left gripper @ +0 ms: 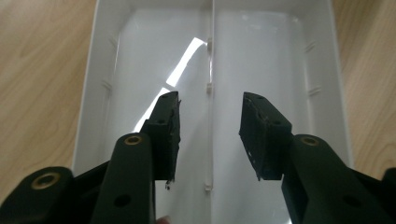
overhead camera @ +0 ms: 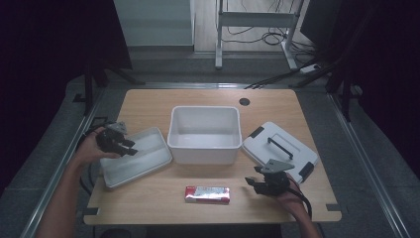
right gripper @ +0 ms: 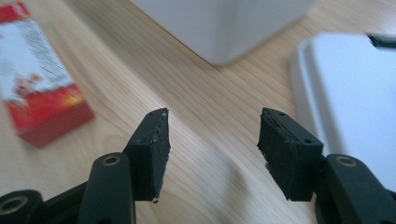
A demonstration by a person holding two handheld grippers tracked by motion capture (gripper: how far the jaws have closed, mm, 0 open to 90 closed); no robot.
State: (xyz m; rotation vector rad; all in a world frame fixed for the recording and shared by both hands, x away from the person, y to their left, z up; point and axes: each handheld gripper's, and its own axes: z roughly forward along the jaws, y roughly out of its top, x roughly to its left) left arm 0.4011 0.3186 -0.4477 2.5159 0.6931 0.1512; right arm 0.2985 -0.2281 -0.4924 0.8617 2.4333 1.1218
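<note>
A deep white bin (overhead camera: 204, 134) stands in the middle of the wooden table. To its left lies a shallow white tray (overhead camera: 136, 156), and my left gripper (overhead camera: 130, 148) hovers open over that tray's left part; in the left gripper view the tray (left gripper: 140, 51) with its centre ridge lies right below the empty gripper (left gripper: 210, 116). A red and white box (overhead camera: 207, 194) lies near the front edge. My right gripper (overhead camera: 253, 184) stands open just right of it, above bare wood; in the right gripper view the box (right gripper: 39, 88) is at the left and the gripper (right gripper: 212, 140) holds nothing.
A white lid with a black handle and black clips (overhead camera: 280, 148) lies right of the bin, just behind my right hand; it shows blurred as the white lid (right gripper: 355, 102) in the right gripper view. A round cable hole (overhead camera: 244, 101) sits near the table's far edge.
</note>
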